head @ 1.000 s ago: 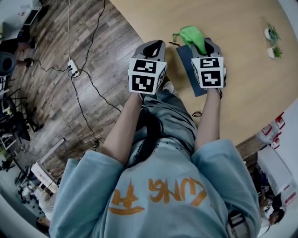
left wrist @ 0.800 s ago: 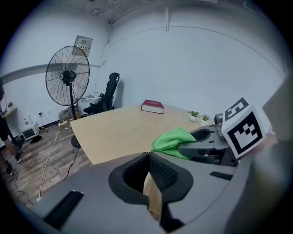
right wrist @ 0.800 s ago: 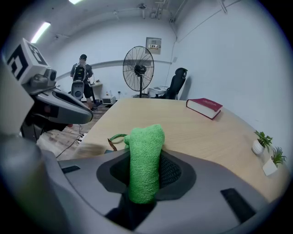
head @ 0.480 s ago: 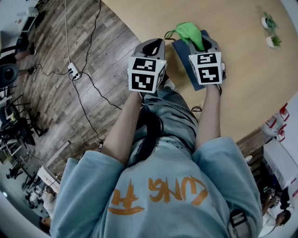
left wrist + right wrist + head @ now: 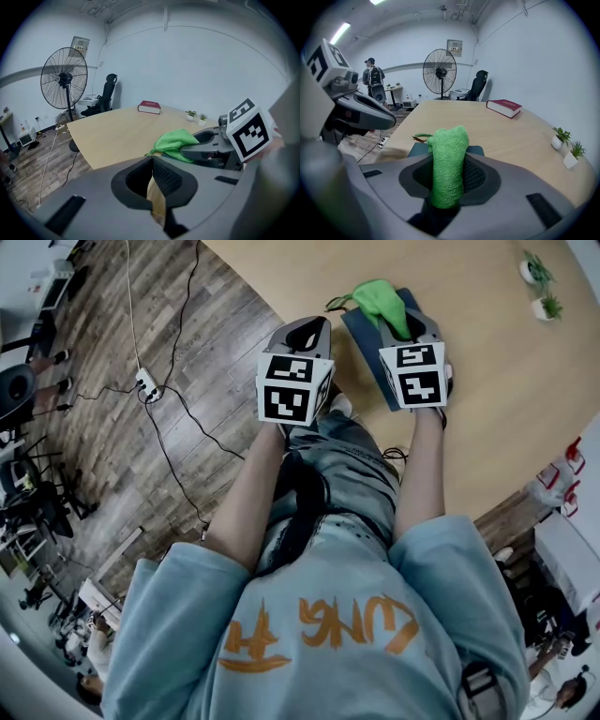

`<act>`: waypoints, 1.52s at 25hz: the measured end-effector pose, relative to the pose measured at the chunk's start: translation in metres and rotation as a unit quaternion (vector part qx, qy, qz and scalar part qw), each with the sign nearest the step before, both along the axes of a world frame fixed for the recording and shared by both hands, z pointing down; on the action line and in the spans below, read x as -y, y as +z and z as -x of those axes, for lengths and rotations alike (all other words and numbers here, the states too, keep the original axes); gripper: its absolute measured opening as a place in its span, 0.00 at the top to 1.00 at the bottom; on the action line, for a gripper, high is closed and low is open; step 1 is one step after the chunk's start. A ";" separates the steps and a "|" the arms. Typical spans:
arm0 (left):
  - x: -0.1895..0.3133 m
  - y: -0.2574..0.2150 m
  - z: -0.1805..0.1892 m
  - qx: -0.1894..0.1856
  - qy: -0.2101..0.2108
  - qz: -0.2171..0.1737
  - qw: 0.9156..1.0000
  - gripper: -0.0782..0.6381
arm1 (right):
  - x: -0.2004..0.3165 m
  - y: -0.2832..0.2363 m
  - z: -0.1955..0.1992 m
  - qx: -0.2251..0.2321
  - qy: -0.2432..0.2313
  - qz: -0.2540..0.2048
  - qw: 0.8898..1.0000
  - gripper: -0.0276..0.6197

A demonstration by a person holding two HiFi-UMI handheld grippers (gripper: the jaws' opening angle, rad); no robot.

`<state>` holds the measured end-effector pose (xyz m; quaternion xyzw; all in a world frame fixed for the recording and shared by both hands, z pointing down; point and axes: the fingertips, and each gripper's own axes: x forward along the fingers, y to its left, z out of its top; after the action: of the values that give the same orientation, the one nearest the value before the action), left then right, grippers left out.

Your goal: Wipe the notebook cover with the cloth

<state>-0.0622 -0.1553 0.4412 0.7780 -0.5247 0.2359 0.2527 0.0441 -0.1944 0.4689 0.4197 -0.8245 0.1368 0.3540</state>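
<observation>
A dark blue notebook (image 5: 367, 334) lies near the wooden table's front edge, also seen under the cloth in the right gripper view (image 5: 418, 149). My right gripper (image 5: 401, 322) is shut on a green cloth (image 5: 382, 300), which stands bunched between its jaws (image 5: 447, 161) over the notebook. The left gripper (image 5: 305, 334) hovers beside the table edge, left of the notebook, jaws closed together with nothing between them (image 5: 152, 180). In the left gripper view the cloth (image 5: 174, 143) and the right gripper (image 5: 213, 150) show ahead on the right.
Two small potted plants (image 5: 539, 287) stand at the table's far right. A red book (image 5: 504, 107) lies farther back on the table. A standing fan (image 5: 439, 70) and an office chair (image 5: 477, 84) are beyond. Cables and a power strip (image 5: 145, 382) lie on the wood floor.
The right gripper with the cloth has shifted slightly up the picture, along the notebook. The left gripper has stayed about where it was.
</observation>
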 end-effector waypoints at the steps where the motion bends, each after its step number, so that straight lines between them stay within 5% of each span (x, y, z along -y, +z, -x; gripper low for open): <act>1: -0.002 0.001 -0.001 0.000 0.002 0.001 1.000 0.86 | -0.002 0.000 -0.001 0.000 0.001 0.000 1.000 0.79; 38: -0.031 0.022 -0.053 -0.011 0.061 0.026 0.998 0.86 | -0.050 0.000 -0.042 0.014 0.037 -0.001 0.999 0.79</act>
<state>-0.0090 -0.1242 0.4630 0.8043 -0.4674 0.2554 0.2635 0.0858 -0.1443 0.4684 0.4484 -0.8133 0.1550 0.3368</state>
